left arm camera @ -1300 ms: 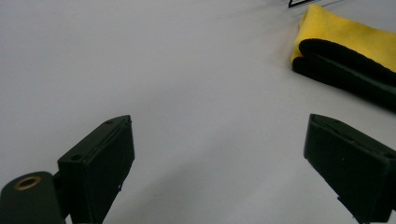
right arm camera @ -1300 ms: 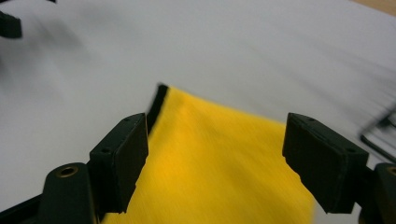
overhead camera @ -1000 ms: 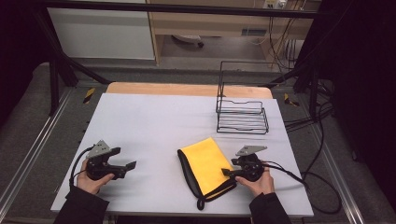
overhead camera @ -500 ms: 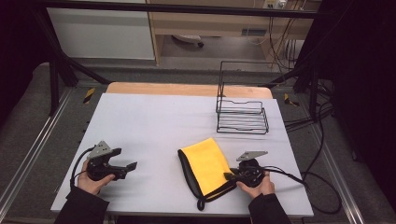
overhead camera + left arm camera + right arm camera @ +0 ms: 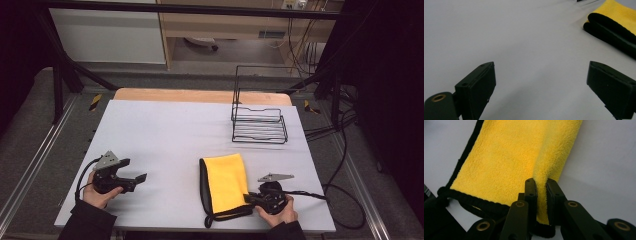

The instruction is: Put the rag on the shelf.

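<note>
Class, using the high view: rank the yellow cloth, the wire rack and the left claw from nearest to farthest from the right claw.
1. Yellow cloth: pinched at its near right edge by the right claw.
2. Left claw: far across the table's left side.
3. Wire rack: at the far right; roughly as distant, hard to separate.

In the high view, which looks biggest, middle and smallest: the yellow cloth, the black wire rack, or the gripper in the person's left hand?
1. Wire rack: largest, though it stands farthest from the camera.
2. Yellow cloth: somewhat smaller, lying flat and folded.
3. Left gripper: clearly smallest, though nearer the camera than the rack.
</note>
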